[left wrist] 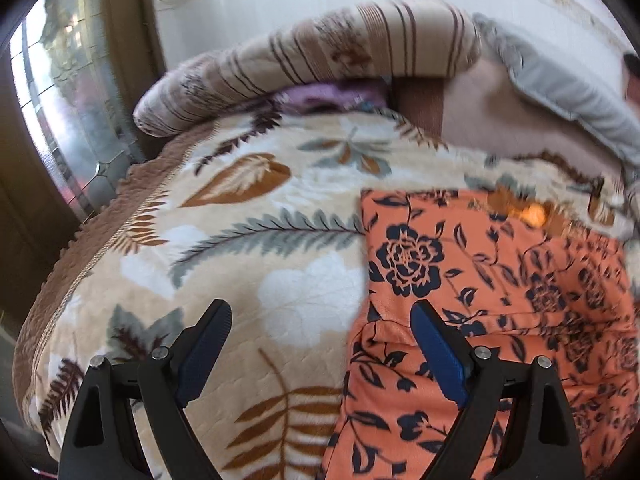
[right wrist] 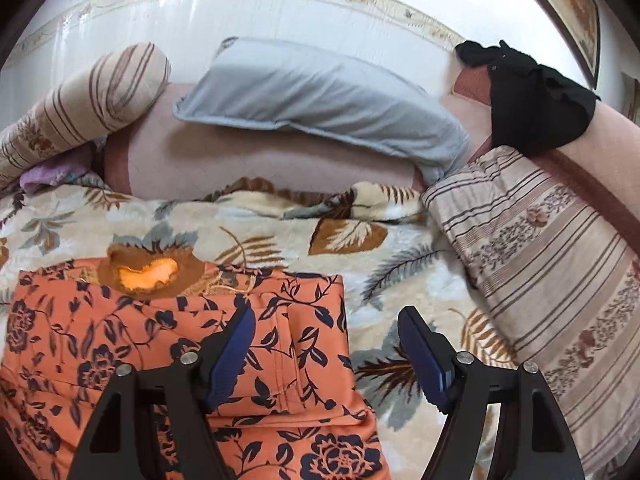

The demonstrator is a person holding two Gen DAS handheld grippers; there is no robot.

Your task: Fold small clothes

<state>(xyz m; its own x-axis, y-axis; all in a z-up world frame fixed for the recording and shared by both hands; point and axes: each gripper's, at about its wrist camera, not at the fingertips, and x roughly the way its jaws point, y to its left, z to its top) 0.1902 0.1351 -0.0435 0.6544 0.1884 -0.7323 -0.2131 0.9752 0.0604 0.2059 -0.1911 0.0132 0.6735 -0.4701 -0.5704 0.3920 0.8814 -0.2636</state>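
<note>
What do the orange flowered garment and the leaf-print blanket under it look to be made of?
Orange flowered garment: a thin, smooth woven or knit fabric, matte; it lies flat with sharp creases and a stitched seam. Exact fibre cannot be told.
Leaf-print blanket: a plush, fleece-like fabric, probably synthetic; its surface looks fuzzy with a soft sheen, and its brown edge is scalloped.

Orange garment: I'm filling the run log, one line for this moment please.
garment: folded, on blanket | left gripper: open, empty | right gripper: open, empty

Open leaf-print blanket [right wrist: 280, 236] mid-frame gives clear passage; striped pillow [right wrist: 552, 264] blocks the right, grey pillow [right wrist: 320, 100] and striped bolster [right wrist: 80, 108] wall off the top.
</note>
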